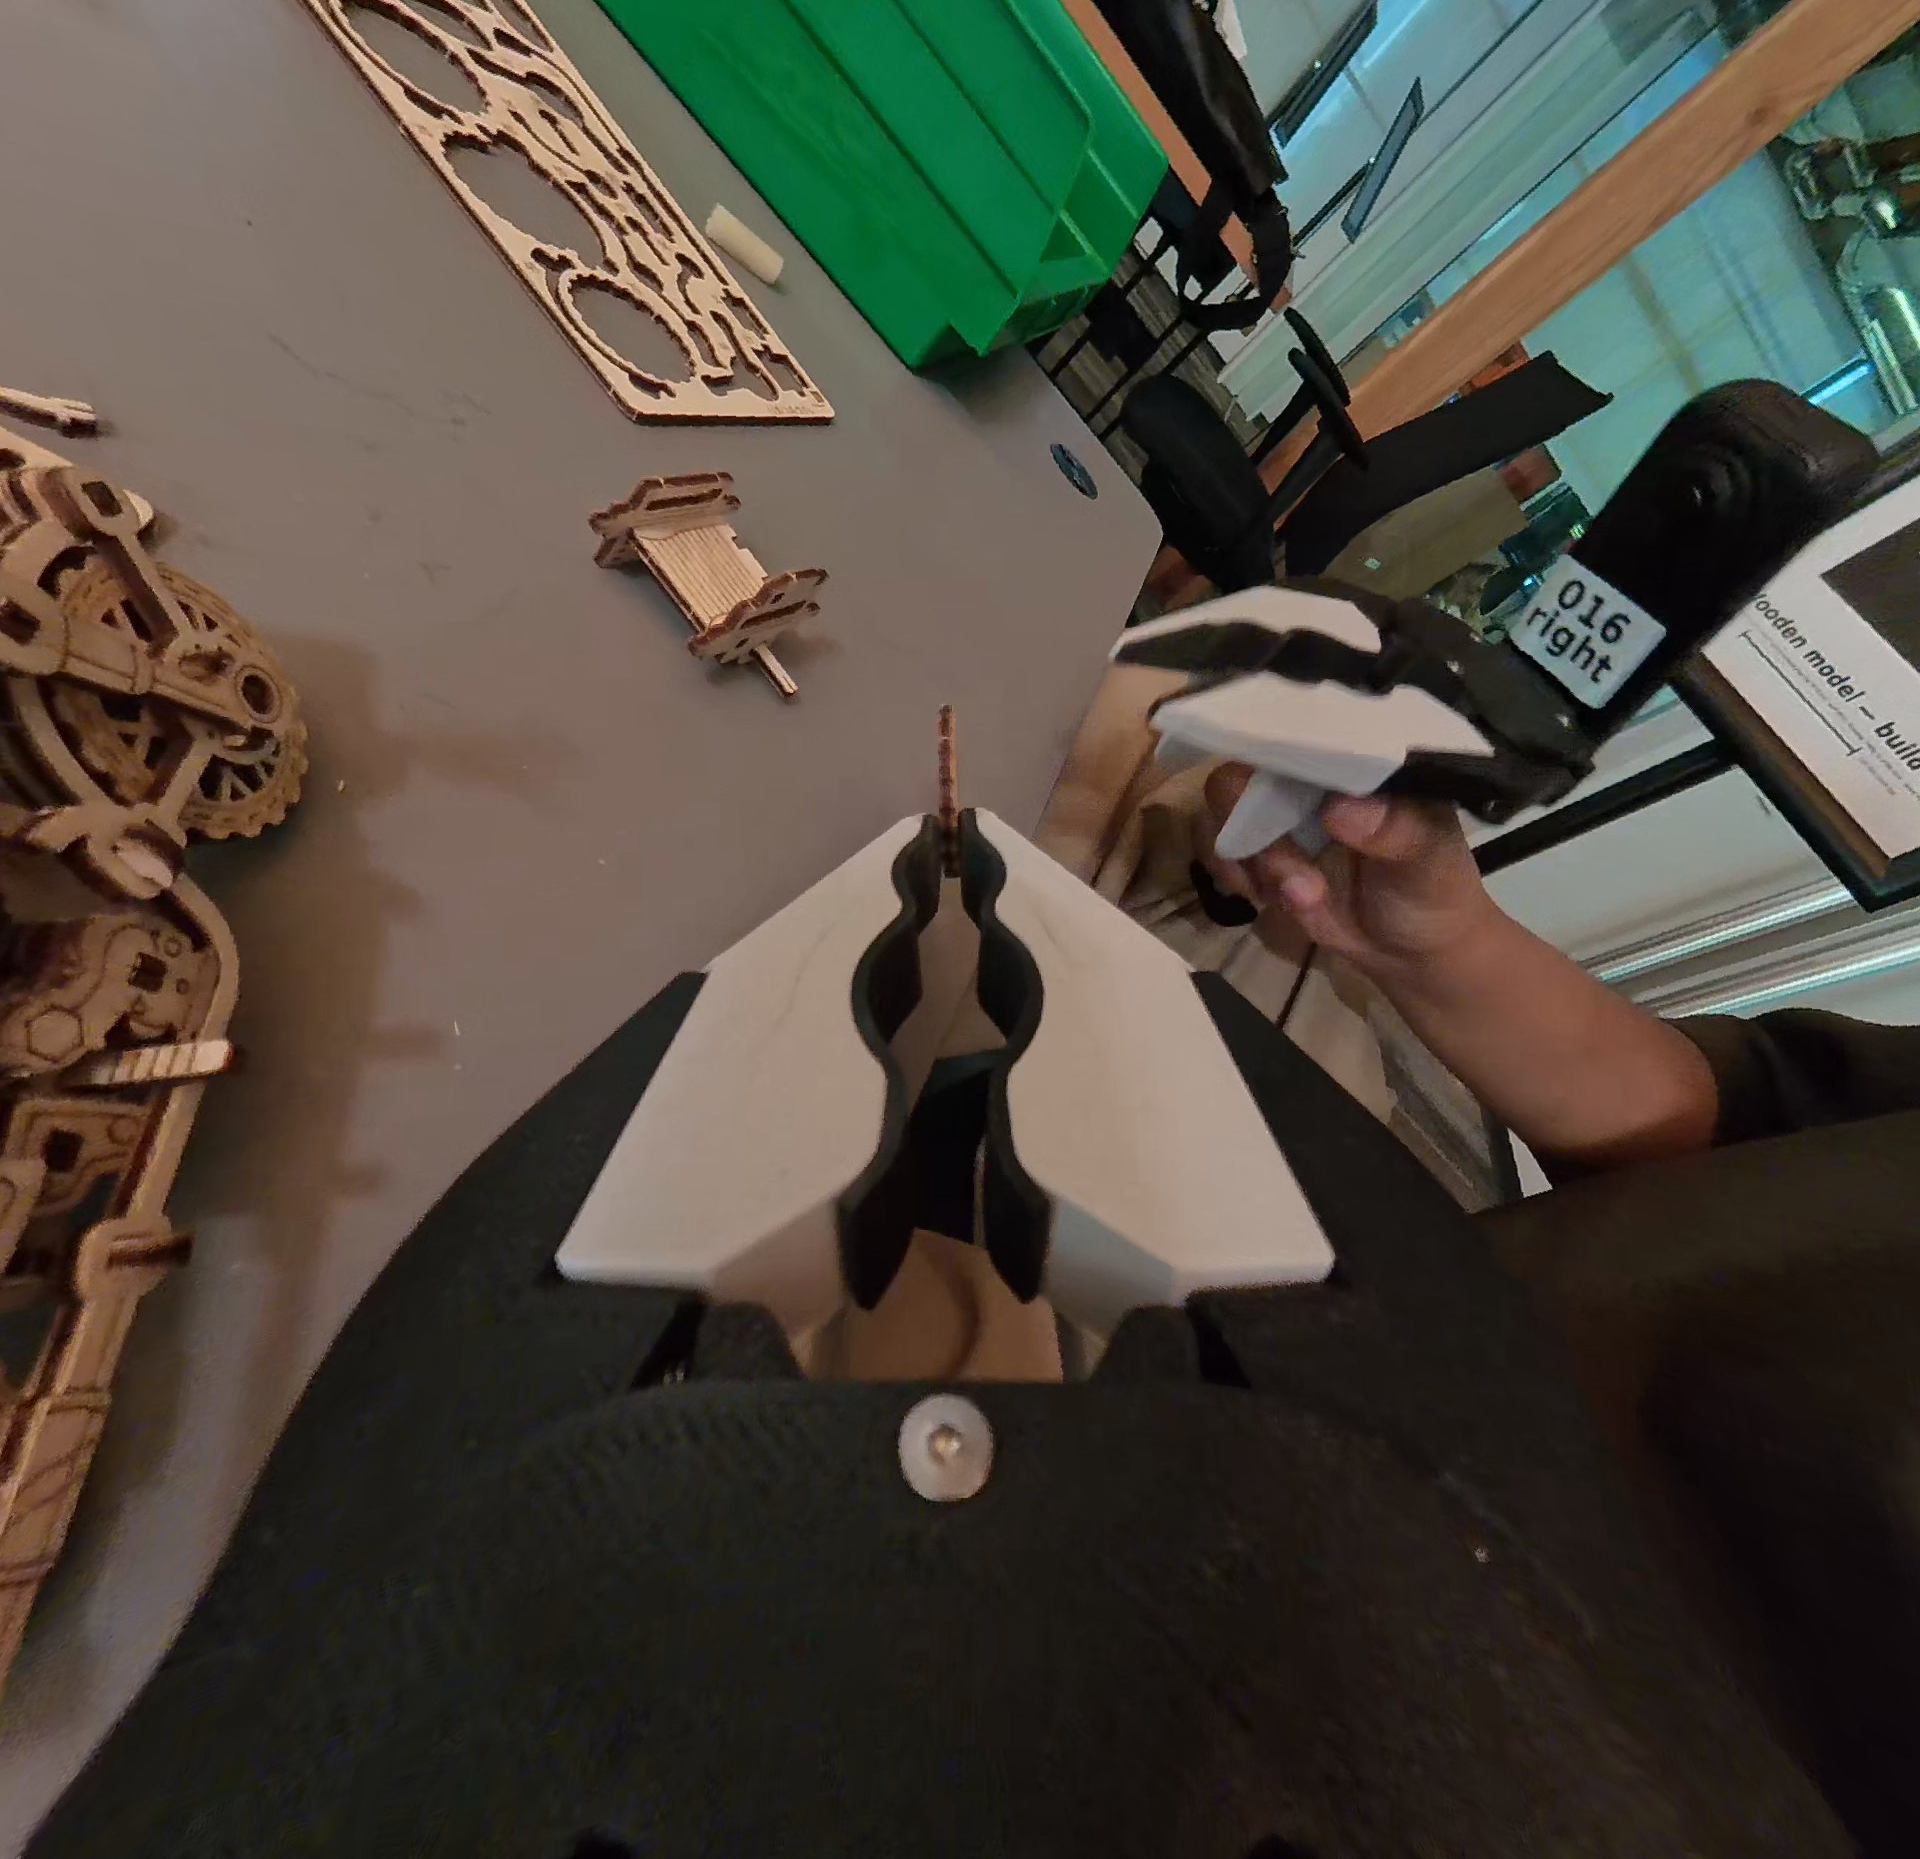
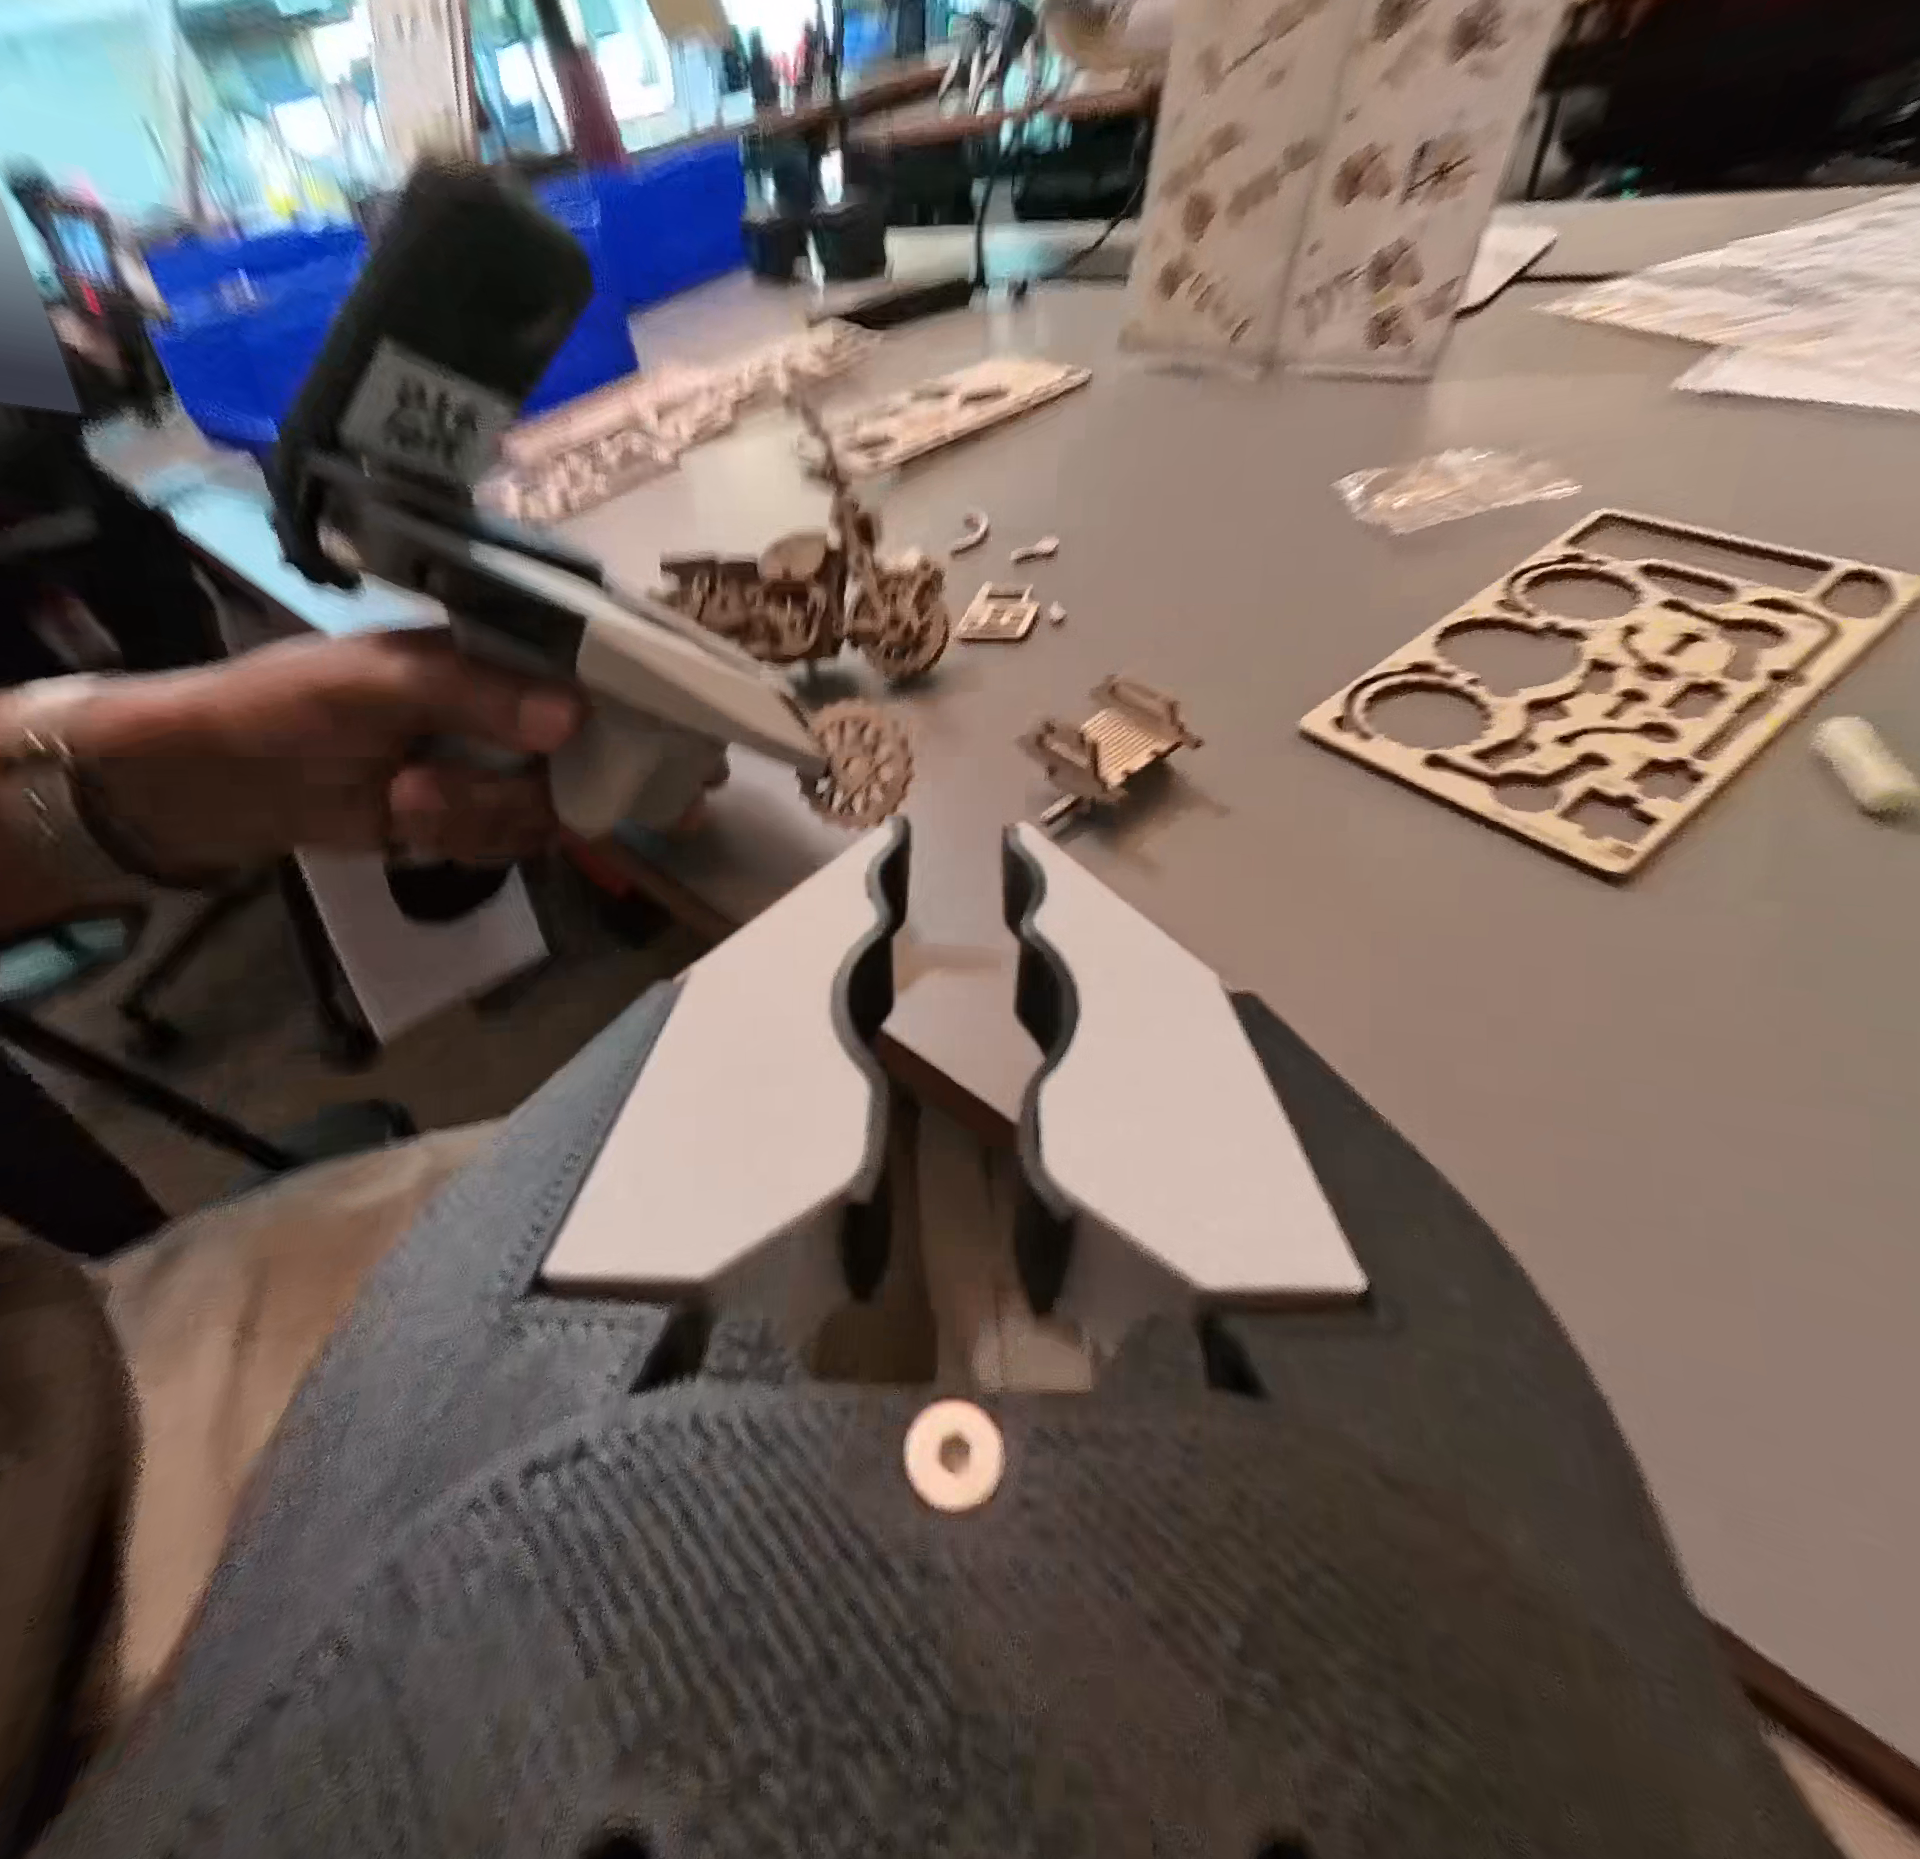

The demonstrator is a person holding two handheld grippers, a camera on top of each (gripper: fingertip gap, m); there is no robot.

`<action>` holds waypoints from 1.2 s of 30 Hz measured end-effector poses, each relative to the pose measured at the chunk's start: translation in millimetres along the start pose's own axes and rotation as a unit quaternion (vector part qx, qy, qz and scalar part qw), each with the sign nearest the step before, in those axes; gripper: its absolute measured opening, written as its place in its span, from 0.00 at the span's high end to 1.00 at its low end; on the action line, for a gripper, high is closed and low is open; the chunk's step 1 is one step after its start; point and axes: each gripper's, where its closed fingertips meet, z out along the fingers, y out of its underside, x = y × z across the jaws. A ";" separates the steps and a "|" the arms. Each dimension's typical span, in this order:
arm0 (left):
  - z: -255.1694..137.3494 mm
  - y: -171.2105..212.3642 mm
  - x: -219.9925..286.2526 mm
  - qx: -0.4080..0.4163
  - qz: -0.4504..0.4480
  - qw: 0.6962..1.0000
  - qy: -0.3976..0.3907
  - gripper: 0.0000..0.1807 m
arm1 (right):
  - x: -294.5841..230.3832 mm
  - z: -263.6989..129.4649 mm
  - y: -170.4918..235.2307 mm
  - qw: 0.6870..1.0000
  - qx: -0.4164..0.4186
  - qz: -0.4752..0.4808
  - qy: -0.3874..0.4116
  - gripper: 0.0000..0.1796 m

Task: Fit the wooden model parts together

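Observation:
My left gripper (image 1: 948, 822) is shut on a thin spoked wooden wheel (image 1: 945, 770), seen edge-on between its tips and held above the grey table (image 1: 416, 666). In the right wrist view the left gripper (image 2: 816, 755) holds that wheel (image 2: 862, 765) in the air in front of the wooden motorcycle model (image 2: 810, 594). The model also fills the left edge of the left wrist view (image 1: 125, 770). A small ribbed wooden sub-assembly (image 1: 712, 578) (image 2: 1112, 744) lies on the table. My right gripper (image 2: 956, 843) is open and empty near the table edge; it shows at right in the left wrist view (image 1: 1138, 682).
A punched-out wooden parts sheet (image 1: 540, 168) (image 2: 1600, 687) lies flat with a small white stick (image 1: 743, 240) (image 2: 1865, 781) beside it. Green bins (image 1: 883, 126) stand at the table's end. An upright instruction sheet (image 2: 1320, 157), a clear bag (image 2: 1455, 484) and loose small parts (image 2: 997, 609) lie farther off. About 7 centimetres separates my left fingertips from my right.

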 end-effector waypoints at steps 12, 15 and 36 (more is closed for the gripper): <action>-4.7 0.1 23.9 0.015 0.028 0.999 0.031 0.99 | 29.3 -41.4 -33.4 0.987 0.120 0.108 -0.003 0.89; -13.7 17.5 37.2 0.014 0.033 0.999 0.028 0.99 | 16.9 -57.8 -35.4 0.986 0.136 0.097 -0.003 0.88; -53.4 205.7 179.5 -0.045 0.063 0.997 0.018 0.99 | -108.5 -256.7 76.6 0.971 0.096 0.026 0.217 0.75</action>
